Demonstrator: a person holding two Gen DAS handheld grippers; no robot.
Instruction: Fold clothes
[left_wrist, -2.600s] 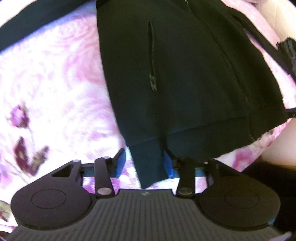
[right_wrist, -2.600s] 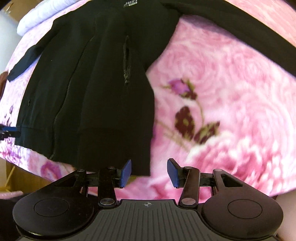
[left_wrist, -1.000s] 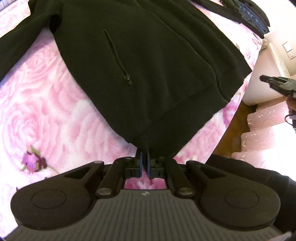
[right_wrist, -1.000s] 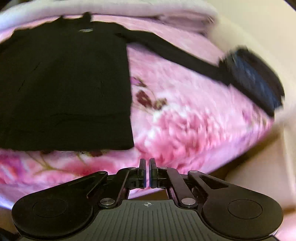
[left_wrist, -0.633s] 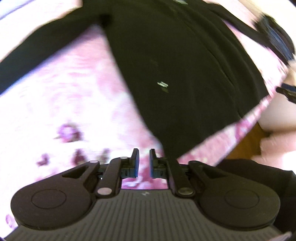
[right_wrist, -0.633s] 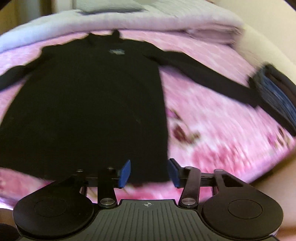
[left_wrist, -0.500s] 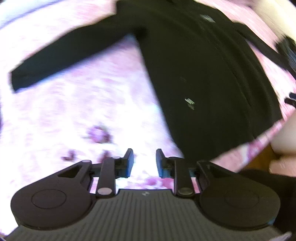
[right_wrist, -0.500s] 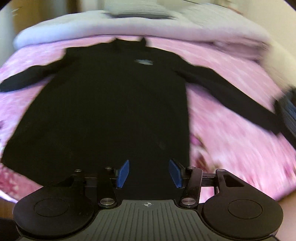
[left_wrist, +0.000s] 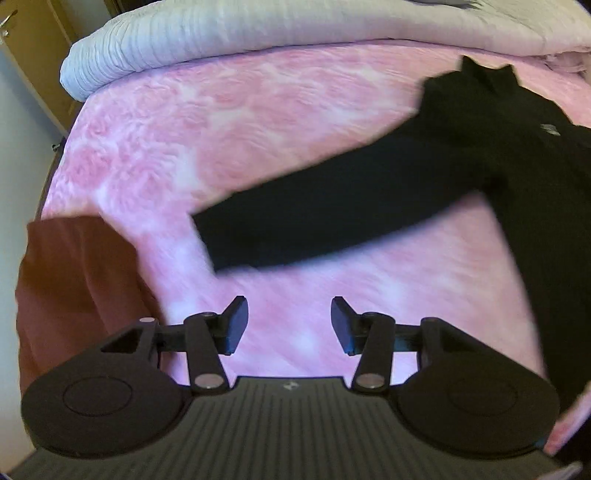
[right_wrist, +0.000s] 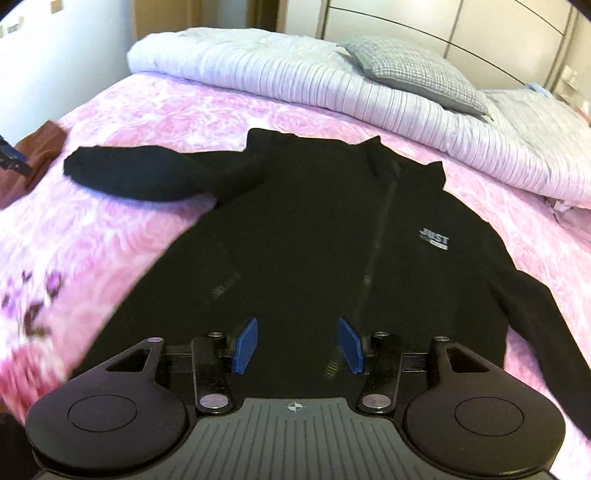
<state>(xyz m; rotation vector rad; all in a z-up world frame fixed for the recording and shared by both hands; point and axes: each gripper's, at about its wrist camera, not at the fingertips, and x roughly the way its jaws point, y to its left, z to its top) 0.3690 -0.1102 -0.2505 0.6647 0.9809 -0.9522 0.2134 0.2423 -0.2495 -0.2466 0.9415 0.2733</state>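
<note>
While the black jacket (right_wrist: 314, 240) lies flat (zipped), both tools hover empty.

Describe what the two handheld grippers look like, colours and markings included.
Both are black with ribbed grey housings and two round discs. The left gripper has dark blue finger pads; the right gripper has brighter blue pads and a small crosshair mark.

Two handheld grippers: black bodies, blue pads

Left gripper (left_wrist: 289, 320): matte black, ribbed grey-black top plate, two round side housings with circle outlines, silver pivot screws, pads dark blue. Right gripper (right_wrist: 297, 345): same build, brighter blue ridged pads (right_wrist: 245, 345), small crosshair mark on plate, triangular cut-outs in linkage arms.
</note>
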